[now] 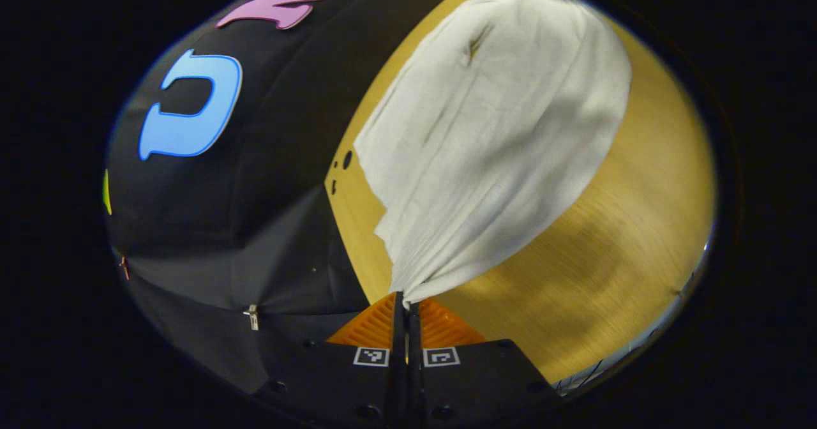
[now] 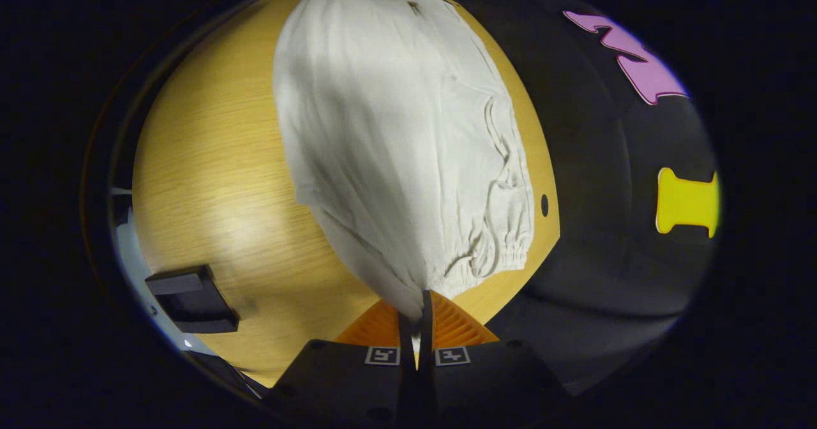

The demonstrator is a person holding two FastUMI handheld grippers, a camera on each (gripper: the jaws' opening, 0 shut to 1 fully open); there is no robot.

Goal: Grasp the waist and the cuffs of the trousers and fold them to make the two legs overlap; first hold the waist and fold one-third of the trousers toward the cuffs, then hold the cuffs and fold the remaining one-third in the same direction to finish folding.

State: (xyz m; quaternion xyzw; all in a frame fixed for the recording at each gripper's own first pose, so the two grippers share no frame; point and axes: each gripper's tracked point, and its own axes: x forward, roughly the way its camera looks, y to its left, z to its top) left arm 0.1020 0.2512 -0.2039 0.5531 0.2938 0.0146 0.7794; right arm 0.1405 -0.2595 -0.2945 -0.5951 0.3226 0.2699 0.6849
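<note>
Your left gripper (image 1: 406,301) has its fingers nearly together, pinching a gathered corner of the trousers (image 1: 491,129), which fan out ahead of it over the wooden table (image 1: 613,237). Judging by that, you look to be in the first fold, bringing the legs together; both one-third folds seem yet to come. Your right gripper (image 2: 420,314) is likewise narrow, clamped on cloth just beside the elastic waist (image 2: 504,250), with the garment stretching away in front.
</note>
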